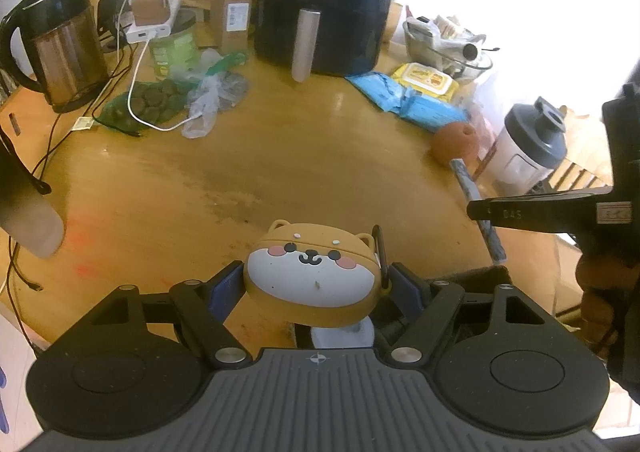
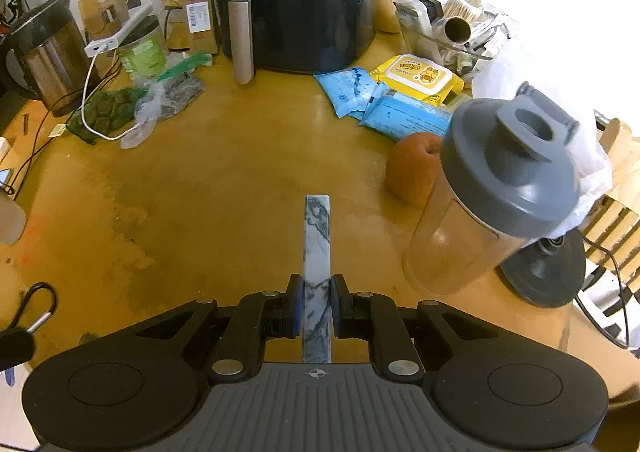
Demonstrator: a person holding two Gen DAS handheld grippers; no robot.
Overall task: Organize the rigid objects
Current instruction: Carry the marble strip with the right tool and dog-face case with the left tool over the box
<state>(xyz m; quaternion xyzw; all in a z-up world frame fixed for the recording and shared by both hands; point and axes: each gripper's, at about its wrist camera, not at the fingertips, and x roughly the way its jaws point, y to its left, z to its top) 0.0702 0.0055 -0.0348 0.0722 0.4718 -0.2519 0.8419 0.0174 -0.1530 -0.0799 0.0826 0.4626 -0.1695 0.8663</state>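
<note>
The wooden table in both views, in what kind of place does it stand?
Probably a home kitchen or dining corner. On the yellow-brown wooden table stand a black air fryer, a steel electric kettle and a clear shaker bottle with a grey lid, with wipe packs and chargers around.

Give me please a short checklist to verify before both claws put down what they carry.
1. Left claw grips the dog-face case: ok, pads press on both of its sides.
2. Right claw grips the marble-pattern bar: ok, clamped, pointing forward.
3. Bare table ahead for placing: ok.
4. Shaker bottle and orange fruit clear of the bar: ok, but close on the right.
5. Carabiner on the case hanging free: cannot tell.
</note>
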